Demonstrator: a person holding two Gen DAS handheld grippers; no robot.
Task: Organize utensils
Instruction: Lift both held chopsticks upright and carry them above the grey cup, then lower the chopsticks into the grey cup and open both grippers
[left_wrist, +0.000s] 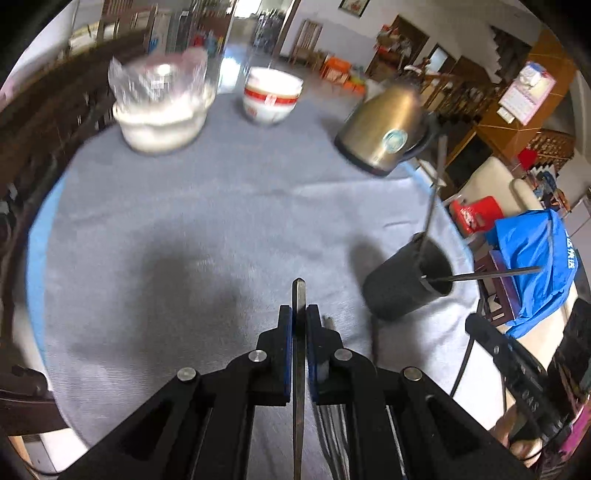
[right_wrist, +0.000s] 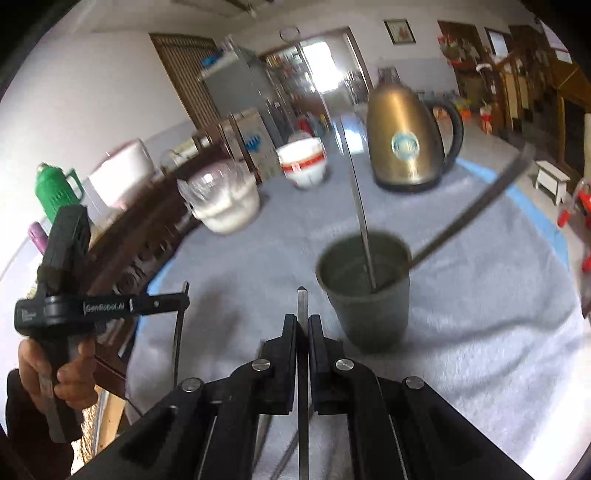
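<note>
Grey cloth (left_wrist: 192, 206) is seen covering a round table, with a cluttered living room beyond it. At the far side, a gold kettle (left_wrist: 384, 129), a white bowl with a red band (left_wrist: 271, 96) and a clear glass bowl stacked on a white container (left_wrist: 160, 107) are noted.

A dark cup (left_wrist: 404, 282) stands toward the near right of the table; two thin metal utensils (left_wrist: 430, 206) are leaned inside it, handles angled outward.

The left gripper (left_wrist: 299, 314) is closed narrowly on a flat metal strip (left_wrist: 298, 369), which is pinched between the blue pads and projects past the tips. The right gripper (right_wrist: 303, 323) is likewise clamped on a similar metal strip (right_wrist: 303, 387), just left of the cup (right_wrist: 365, 291). Both strips are held above the cloth. What kind of utensil each strip is cannot be told.

In the right wrist view, the left gripper (right_wrist: 183, 295) is seen held in a hand (right_wrist: 62, 373) at the near left.
</note>
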